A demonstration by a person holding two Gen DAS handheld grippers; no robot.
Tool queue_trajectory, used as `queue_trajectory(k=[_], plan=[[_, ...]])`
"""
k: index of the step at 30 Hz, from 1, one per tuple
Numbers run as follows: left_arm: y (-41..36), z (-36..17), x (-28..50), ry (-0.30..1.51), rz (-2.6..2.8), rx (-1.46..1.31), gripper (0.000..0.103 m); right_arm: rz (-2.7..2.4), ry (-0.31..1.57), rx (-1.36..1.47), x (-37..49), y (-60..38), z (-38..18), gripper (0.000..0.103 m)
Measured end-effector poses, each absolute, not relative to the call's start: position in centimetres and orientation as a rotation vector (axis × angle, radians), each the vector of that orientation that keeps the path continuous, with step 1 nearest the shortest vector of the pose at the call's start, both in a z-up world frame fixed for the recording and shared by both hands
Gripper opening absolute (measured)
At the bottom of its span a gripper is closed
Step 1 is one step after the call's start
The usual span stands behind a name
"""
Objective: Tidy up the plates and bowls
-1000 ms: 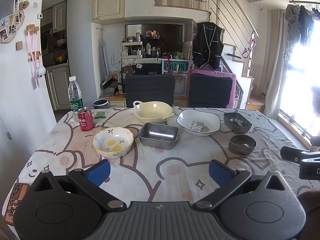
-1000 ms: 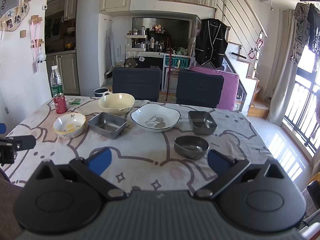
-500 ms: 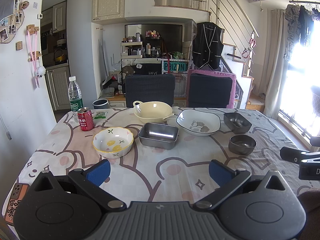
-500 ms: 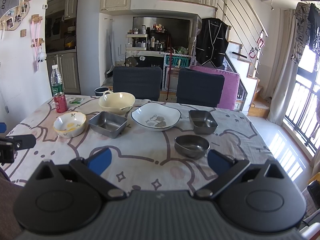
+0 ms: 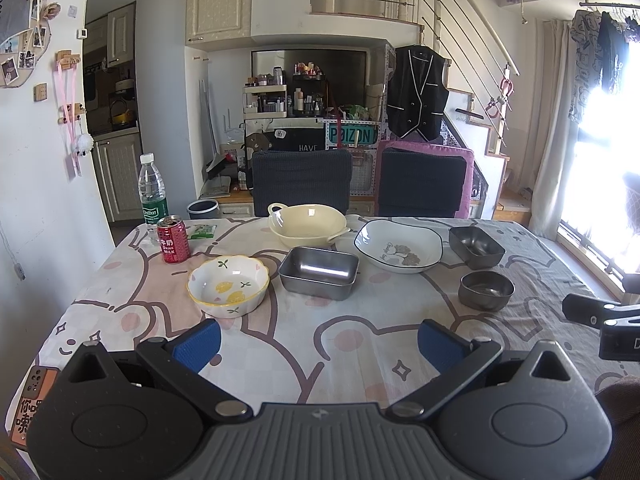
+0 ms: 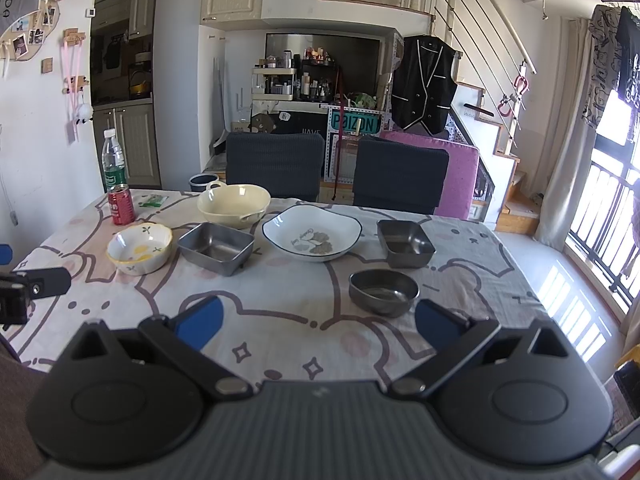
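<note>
Both sets of tongs are being held spread wide and empty above the near edge of the desk (image 5: pixel 304 344): the left tongs (image 5: pixel 318 338) in front of the flowered bowl (image 5: pixel 228 285), the right tongs (image 6: pixel 316 322) just before the round steel bowl (image 6: pixel 383 291). Nothing is being gripped.

The dishes are being left scattered and apart across the patterned cloth: a cream handled bowl (image 5: pixel 307 225) at the far side, a rectangular steel tray (image 5: pixel 318 273) in front of it, a white leaf-printed plate (image 5: pixel 398 245) beside that, and a square steel dish (image 6: pixel 405 243) behind the round steel bowl. Organizing is judged to be not yet begun.

Several risks are being posed. The ceramic pieces could be chipped if they are being stacked hard or pinched at a thin rim. The smooth steel walls could be slipping from the pads. The cloth could be dragged and bunched by a sliding dish, and the red can (image 5: pixel 173 239) and water bottle (image 5: pixel 152 194) near the left edge could be toppled by a wide sweep.
</note>
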State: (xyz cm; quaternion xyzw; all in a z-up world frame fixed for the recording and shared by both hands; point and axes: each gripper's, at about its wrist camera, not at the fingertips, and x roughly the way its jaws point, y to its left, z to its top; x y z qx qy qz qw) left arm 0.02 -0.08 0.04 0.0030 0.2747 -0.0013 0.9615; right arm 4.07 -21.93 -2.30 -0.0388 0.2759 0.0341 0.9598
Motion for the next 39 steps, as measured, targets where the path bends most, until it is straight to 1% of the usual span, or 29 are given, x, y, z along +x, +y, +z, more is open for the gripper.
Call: queue_trajectory(k=[10, 16, 26, 39], plan=[[-1.1, 0.7, 0.4, 0.535, 0.005, 0.025, 0.103, 0.063, 0.533, -0.08, 3.8, -21.2, -2.3, 0.103], [-1.6, 1.7, 2.3, 0.523, -0.007, 0.015, 0.103, 0.045, 0.501, -0.09, 4.4, -21.4, -1.4, 0.103], [-2.9, 3.5, 7.2, 0.477, -0.034, 0.075, 0.103, 0.007, 0.482, -0.088, 7.4, -22.5, -0.3, 0.103], [-4.7, 4.7, 16.7, 0.407, -0.087, 0.116, 0.103, -0.062, 0.447, -0.068, 13.1, -23.9, 0.9, 0.103]])
